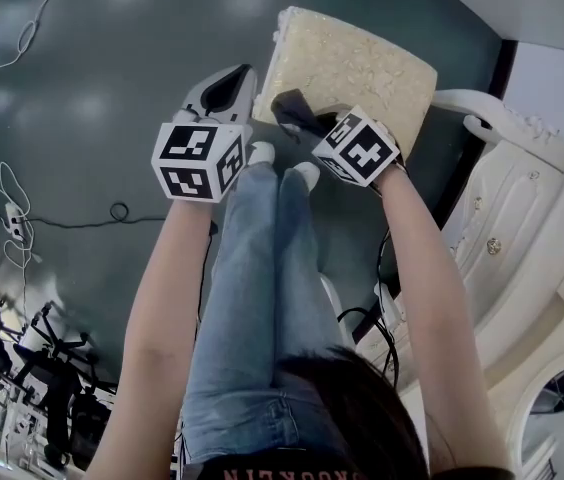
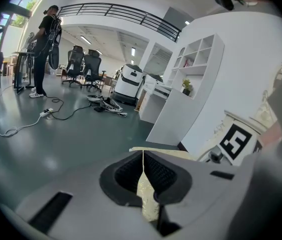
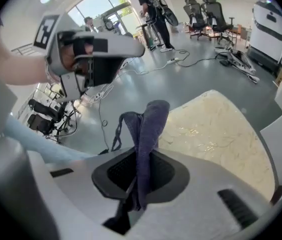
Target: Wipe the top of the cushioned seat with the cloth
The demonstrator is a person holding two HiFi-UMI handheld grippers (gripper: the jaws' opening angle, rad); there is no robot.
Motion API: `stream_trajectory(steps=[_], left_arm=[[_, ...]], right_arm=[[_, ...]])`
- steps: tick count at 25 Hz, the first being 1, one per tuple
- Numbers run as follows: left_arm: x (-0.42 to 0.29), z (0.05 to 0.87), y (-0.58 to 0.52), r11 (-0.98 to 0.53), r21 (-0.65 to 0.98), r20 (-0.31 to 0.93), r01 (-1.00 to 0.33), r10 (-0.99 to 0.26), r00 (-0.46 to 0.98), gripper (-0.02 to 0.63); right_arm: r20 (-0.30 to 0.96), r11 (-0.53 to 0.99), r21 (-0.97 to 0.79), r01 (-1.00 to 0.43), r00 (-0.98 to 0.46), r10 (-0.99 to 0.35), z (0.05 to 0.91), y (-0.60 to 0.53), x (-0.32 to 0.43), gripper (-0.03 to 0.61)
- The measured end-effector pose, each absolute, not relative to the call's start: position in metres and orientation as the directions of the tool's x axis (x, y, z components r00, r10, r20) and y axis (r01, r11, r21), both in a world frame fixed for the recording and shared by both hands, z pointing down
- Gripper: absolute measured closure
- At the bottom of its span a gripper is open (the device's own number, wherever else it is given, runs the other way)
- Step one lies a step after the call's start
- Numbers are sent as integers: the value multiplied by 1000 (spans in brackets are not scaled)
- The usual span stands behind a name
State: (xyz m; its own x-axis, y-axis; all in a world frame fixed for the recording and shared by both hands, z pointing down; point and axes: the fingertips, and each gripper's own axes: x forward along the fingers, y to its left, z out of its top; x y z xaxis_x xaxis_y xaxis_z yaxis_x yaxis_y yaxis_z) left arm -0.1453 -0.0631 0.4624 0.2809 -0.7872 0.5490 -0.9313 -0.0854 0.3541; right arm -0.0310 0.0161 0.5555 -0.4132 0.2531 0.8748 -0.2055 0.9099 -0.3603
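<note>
The cushioned seat [image 1: 357,63] is a cream padded square on the floor, just ahead of my feet. My right gripper [image 1: 314,123] is shut on a dark blue-grey cloth [image 1: 295,111], which hangs over the seat's near edge. In the right gripper view the cloth [image 3: 148,124] stands up from between the jaws, with the seat [image 3: 221,129] beyond it. My left gripper [image 1: 228,86] hovers left of the seat above the floor. Its jaws are shut with nothing held, and the seat [image 2: 148,204] shows as a thin cream sliver through the slit between them.
White ornate furniture [image 1: 507,203] stands close on the right. Cables [image 1: 22,198] trail over the grey floor to the left. My legs in jeans [image 1: 262,268] fill the middle. Farther off are a white shelf unit [image 2: 193,84], office chairs [image 2: 83,64] and a standing person [image 2: 43,49].
</note>
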Motion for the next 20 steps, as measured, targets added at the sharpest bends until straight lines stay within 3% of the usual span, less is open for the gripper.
stream_trajectory(steps=[8, 20], left_arm=[[-160, 463, -80, -76, 350, 555, -933, -786, 273, 606], [-178, 471, -93, -83, 336, 567, -938, -778, 272, 606]], right_arm=[[785, 796, -404, -450, -617, 50, 524, -87, -48, 548], [850, 718, -260, -645, -506, -146, 541, -192, -55, 548]])
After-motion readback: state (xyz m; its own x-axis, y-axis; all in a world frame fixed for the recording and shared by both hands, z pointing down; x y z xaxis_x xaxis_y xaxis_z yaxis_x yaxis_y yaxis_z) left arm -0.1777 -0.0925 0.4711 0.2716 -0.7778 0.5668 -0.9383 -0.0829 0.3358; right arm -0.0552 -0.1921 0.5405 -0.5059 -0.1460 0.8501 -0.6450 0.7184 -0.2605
